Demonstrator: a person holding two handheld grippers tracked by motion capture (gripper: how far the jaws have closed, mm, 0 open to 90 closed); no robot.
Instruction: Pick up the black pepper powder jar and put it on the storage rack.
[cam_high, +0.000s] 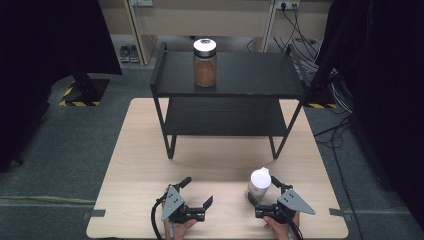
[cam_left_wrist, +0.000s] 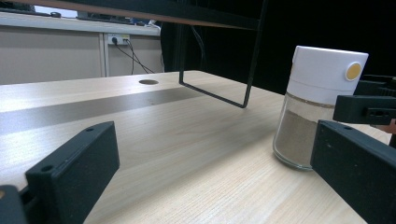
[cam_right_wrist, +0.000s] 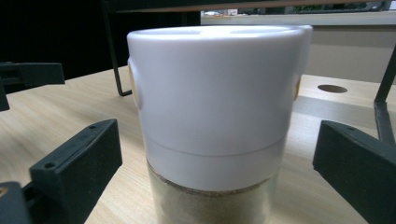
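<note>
The white-capped jar (cam_high: 259, 184) of pale powder stands upright on the wooden table (cam_high: 135, 165) near its front edge, between the spread jaws of the right gripper (cam_high: 272, 192), which bracket it on either side without touching, a stance that suits a squeeze on the body below the cap. The left gripper (cam_high: 196, 191) rests nearby, its jaws also wide apart and holding nothing, apparently kept clear. A second jar (cam_high: 205, 63), with brown contents, stands on the top of the black shelf (cam_high: 250, 75), which suggests a likely destination.
</note>
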